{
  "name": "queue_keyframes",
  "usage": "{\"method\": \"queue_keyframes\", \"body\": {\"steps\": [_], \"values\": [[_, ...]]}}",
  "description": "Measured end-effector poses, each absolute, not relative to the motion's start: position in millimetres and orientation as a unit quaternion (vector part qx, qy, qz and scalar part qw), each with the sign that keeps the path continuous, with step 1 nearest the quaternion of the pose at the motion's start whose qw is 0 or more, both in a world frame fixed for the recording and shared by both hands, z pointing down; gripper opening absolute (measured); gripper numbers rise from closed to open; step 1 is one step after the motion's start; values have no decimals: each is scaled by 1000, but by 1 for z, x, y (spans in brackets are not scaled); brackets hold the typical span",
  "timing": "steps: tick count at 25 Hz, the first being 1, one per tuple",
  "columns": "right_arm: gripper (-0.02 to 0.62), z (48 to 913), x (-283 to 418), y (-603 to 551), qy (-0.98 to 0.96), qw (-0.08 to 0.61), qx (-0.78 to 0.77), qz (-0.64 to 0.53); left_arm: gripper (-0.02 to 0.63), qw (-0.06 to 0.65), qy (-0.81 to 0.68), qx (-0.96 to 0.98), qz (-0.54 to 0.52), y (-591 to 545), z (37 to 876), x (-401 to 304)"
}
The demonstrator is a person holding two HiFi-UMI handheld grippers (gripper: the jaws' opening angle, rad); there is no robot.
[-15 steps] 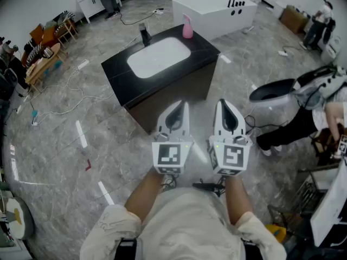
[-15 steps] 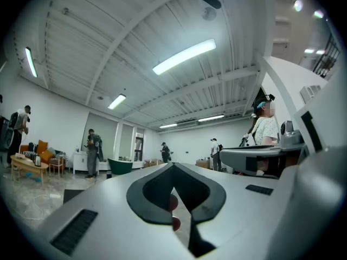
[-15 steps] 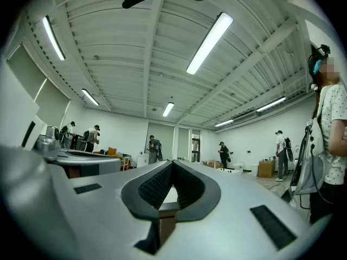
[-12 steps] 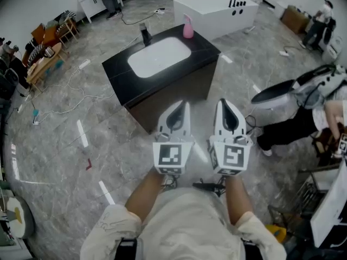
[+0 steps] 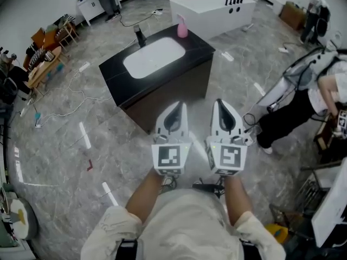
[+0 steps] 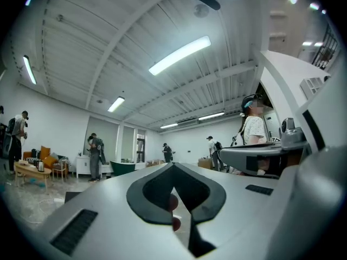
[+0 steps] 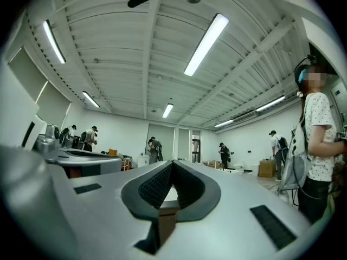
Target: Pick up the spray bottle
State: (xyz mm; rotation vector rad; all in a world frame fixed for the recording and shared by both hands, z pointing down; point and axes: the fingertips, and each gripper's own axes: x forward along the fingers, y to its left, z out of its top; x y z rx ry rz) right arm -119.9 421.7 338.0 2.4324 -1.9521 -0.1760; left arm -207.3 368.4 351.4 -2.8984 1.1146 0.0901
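The pink spray bottle (image 5: 182,26) stands upright on the far right corner of a black vanity top (image 5: 116,76), beside its white basin (image 5: 153,57). In the head view my left gripper (image 5: 177,107) and right gripper (image 5: 220,103) are held side by side, level, in front of the vanity and well short of the bottle. Both are shut with nothing held. In the left gripper view the left gripper (image 6: 173,166) has its tips together, and a small reddish shape shows through the hollow behind them. In the right gripper view the right gripper (image 7: 172,162) is also shut and empty.
A dark faucet (image 5: 139,36) stands at the basin's far edge. A white bathtub (image 5: 211,8) lies behind the vanity. A person (image 5: 303,104) bends over at the right. Cables (image 5: 70,99) trail over the grey floor at the left, near chairs (image 5: 46,47).
The view has shifted a little, so the vanity sits slightly further left and up. The person at the right has leaned further into view. Both grippers keep their place, still shut.
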Motion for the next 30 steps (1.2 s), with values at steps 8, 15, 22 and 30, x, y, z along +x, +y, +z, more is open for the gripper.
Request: {"method": "queue_keyframes", "body": {"steps": [8, 15, 22, 30], "values": [[6, 344, -87, 447, -622, -1, 781, -57, 2, 25, 359, -932, 29, 393, 350, -175], [6, 357, -69, 456, -622, -7, 782, -46, 2, 28, 352, -935, 23, 407, 356, -154], [6, 367, -56, 441, -613, 2, 789, -37, 2, 15, 339, -940, 18, 388, 368, -139], [6, 364, -54, 392, -608, 17, 793, -37, 2, 4, 330, -944, 26, 338, 367, -132]]}}
